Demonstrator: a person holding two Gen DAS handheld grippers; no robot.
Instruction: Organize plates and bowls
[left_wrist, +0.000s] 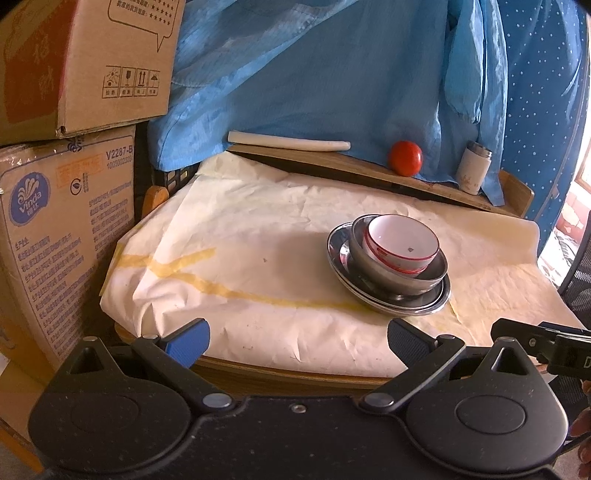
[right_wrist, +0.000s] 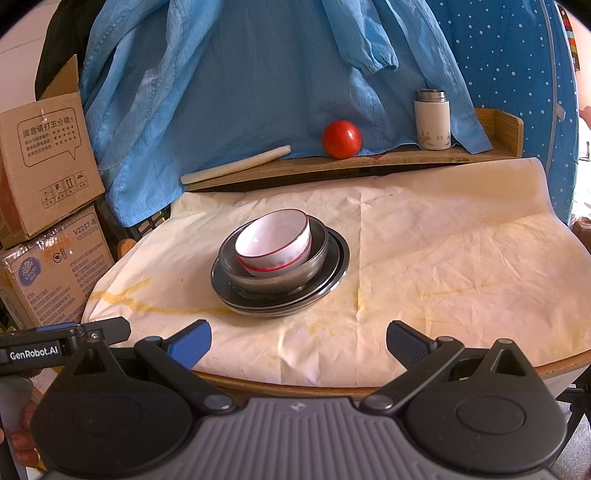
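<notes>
Paper-covered table (right_wrist: 443, 258), blue cloth (right_wrist: 258, 92) behind

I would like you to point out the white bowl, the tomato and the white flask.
white bowl (right_wrist: 271, 236): right wrist view, on its inner wall.
tomato (right_wrist: 341, 139): right wrist view, on the middle of its red skin.
white flask (right_wrist: 432, 123): right wrist view, on its white body below the metal cap.

On the far shelf (right_wrist: 369, 162) stand a tomato (right_wrist: 341, 139) and a flask (right_wrist: 431, 120); cartons (left_wrist: 62, 147) at left.
</notes>
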